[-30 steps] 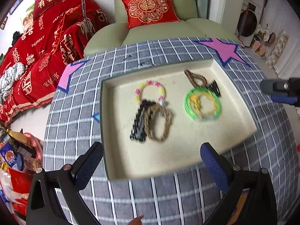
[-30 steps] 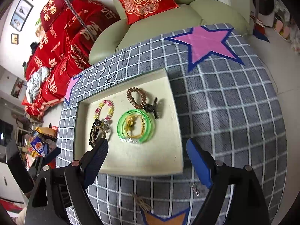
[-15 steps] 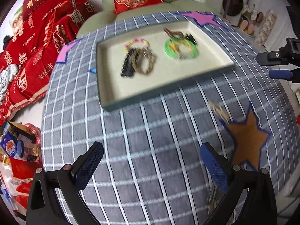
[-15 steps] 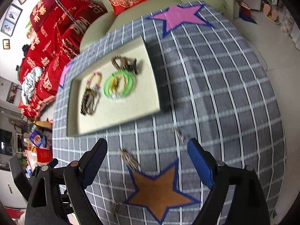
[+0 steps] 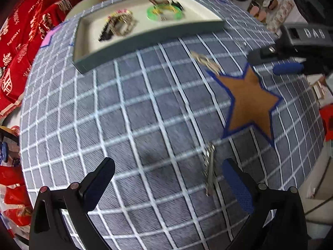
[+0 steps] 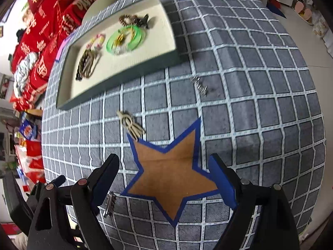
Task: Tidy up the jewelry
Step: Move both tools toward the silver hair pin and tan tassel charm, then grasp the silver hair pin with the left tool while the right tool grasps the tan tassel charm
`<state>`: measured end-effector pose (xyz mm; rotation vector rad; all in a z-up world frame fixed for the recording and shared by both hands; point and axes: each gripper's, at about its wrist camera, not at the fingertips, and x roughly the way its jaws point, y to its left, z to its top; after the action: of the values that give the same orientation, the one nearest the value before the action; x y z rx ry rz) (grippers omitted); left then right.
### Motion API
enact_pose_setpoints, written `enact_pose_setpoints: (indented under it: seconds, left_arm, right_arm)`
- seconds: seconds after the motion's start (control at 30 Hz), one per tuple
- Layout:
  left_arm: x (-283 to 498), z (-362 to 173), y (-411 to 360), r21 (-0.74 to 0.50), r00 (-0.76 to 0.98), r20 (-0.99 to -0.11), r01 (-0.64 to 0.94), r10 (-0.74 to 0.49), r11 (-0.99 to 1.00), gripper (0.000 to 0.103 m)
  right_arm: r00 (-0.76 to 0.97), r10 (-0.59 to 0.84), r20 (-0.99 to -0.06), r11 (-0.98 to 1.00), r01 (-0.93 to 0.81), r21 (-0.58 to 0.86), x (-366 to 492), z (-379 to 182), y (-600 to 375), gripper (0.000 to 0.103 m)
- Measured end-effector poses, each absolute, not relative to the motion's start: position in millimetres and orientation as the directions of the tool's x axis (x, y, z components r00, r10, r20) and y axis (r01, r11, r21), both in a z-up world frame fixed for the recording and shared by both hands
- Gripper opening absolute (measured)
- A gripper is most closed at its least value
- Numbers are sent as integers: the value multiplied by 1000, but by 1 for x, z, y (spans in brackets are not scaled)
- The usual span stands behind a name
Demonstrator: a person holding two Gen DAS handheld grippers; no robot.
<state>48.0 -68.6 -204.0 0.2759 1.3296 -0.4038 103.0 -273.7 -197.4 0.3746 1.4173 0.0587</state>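
Both grippers are hanging wide open over the checked cloth (image 5: 133, 112), gripping nothing. The left gripper (image 5: 168, 179) is hovering with a silver clip (image 5: 209, 168) lying just inside its right finger, below the orange star (image 6: 172, 175). The right gripper (image 6: 164, 173) is straddling that star. A beige trinket (image 6: 131, 125) is touching the star's upper tip; a small silver piece (image 6: 199, 85) is lying beyond it, near the tray (image 6: 116, 83) of bracelets (image 6: 124, 39).

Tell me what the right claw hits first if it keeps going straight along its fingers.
Probably the orange star patch on the checked cloth: the open right claw frames it, nothing between. Depth is unclear.
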Motion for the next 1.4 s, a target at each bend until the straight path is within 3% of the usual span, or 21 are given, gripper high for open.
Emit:
enact_pose_setpoints:
  seconds: [0.27,0.37,0.53,0.6,0.7,0.97,1.13,1.33,1.4]
  left_arm:
    - [34,-219,-85,-2,180,-979,452,-93,892,101]
    - [33,-219,-88,2,178,-980,466,-92,885,92]
    - [30,-219,-92,5,180,-979,473,-91,881,92]
    - [31,-219,-93,3,176,-980,472,-91,881,82]
    - [29,-222,-101,-3,172,-981,464,-94,886,82]
    - [24,-224,-98,-13,173,-980,457,-103,889,77]
    - [23,-221,-95,-25,167,-979,460,-114,888,73]
    - [21,-222,-101,-31,164,-979,466,-121,884,69]
    - [20,-222,-103,-36,165,-978,468,-128,883,59]
  right_arm:
    - [136,238,-962,962,103,252,112,-208,-253,89]
    - [130,232,-964,968,66,242,119,-211,-243,89]
    - [124,221,-967,975,8,224,130,-218,-230,89]
    - [122,219,-968,976,-17,219,135,-222,-224,89]
    - [120,207,-971,978,-52,202,143,-228,-215,88]
    - [158,142,-977,980,-164,116,160,-230,-183,68]
    - [171,79,-982,976,-215,41,164,-233,-164,61]
    - [182,49,-982,973,-230,6,164,-232,-154,33]
    - [182,49,-982,974,-227,6,162,-232,-153,24]
